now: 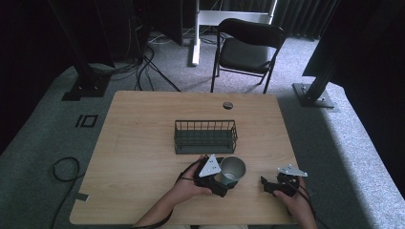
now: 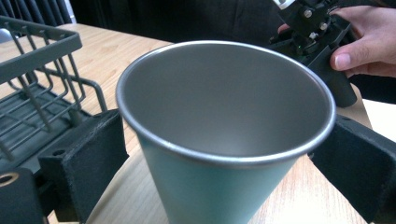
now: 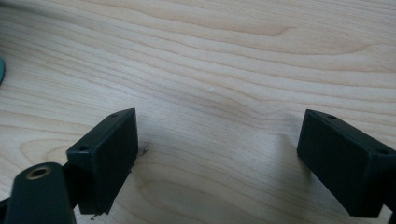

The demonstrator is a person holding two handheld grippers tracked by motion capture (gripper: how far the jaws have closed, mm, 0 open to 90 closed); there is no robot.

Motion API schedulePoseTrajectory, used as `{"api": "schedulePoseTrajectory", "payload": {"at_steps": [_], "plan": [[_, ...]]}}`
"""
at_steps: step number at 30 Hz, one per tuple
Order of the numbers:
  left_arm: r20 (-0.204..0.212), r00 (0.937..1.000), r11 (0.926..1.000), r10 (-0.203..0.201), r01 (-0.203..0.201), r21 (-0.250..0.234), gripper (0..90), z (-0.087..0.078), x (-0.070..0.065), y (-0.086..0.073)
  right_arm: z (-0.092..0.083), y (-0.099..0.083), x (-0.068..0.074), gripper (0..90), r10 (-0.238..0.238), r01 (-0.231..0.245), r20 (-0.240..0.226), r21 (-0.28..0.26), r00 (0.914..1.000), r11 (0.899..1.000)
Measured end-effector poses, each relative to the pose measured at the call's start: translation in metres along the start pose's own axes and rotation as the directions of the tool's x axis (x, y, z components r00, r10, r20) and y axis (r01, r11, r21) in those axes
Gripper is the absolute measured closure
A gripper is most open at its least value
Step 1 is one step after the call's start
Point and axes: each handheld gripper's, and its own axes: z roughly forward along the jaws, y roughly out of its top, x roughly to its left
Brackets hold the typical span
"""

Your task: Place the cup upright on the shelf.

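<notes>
The metal cup [image 2: 224, 135], a tapered tumbler with a teal-tinted outside and a bare steel rim, stands upright on the wooden table [image 1: 138, 157] between the jaws of the left gripper [image 2: 224, 154]. In the left gripper view one black padded jaw presses the cup's wall on each side just below the rim, so this gripper is clasped around the cup. In the high view the cup [image 1: 232, 170] sits at the front tip of the left gripper [image 1: 224, 179], which the person's left hand [image 1: 188, 186] holds from behind, the grey three-cornered plate lying on top of it.

Just beyond the left gripper's jaws, on the far side of the cup, stands a dark wire basket [image 1: 205, 136]; its rods and rim [image 2: 37, 51] show close beside the left jaw, near the cup but apart from it.

To the right of the cup, well clear of it, the right gripper [image 1: 268, 186] rests low over the table in the person's right hand [image 1: 298, 200]. In the right gripper view [image 3: 217, 154] its two black jaws stand wide apart with bare wood grain between them, grasping nothing. The left gripper view shows this right hand [image 2: 369, 42] behind the cup's rim.
</notes>
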Motion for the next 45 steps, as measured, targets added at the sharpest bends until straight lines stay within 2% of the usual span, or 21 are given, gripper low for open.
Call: {"api": "schedulePoseTrajectory", "payload": {"at_steps": [7, 15, 21, 23, 25, 34, 45], "plan": [[0.0, 0.9999, 0.9999, -0.015, 0.015, -0.008, 4.8, 0.006, 0.001, -0.001, 0.0, 0.0, 0.0, 12.1, 0.0, 0.0, 0.0, 0.0, 1.0, 1.0], [-0.011, 0.9999, 0.9994, -0.006, 0.006, -0.034, 4.8, 0.012, -0.001, 0.003, 0.0, 0.0, 0.0, 12.1, 0.0, 0.0, 0.0, 0.0, 1.0, 1.0], [-0.008, 1.0, 0.9996, 0.002, -0.002, -0.028, 7.2, 0.015, -0.002, 0.002, 0.0, 0.0, 0.0, 12.1, 0.0, 0.0, 0.0, 0.0, 1.0, 1.0], [-0.016, 0.9999, 0.9992, -0.007, 0.006, -0.038, 12.2, 0.016, -0.002, 0.002, 0.0, 0.0, 0.0, 12.1, 0.0, 0.0, 0.0, 0.0, 1.0, 1.0], [-0.015, 0.9999, 0.9992, -0.003, 0.003, -0.039, 12.7, 0.016, -0.002, 0.002, 0.0, 0.0, 0.0, 12.1, 0.0, 0.0, 0.0, 0.0, 1.0, 1.0], [0.003, 1.0, 0.9994, 0.001, -0.001, -0.036, 13.2, 0.013, -0.003, 0.004, 0.0, 0.0, 0.0, 12.1, 0.0, 0.0, 0.0, 0.0, 1.0, 1.0], [0.007, 1.0, 0.9975, 0.0, 0.001, -0.071, 13.2, 0.005, -0.003, 0.021, 0.0, 0.0, 0.0, 12.1, 0.001, -0.001, 0.0, 0.0, 1.0, 1.0]]}}
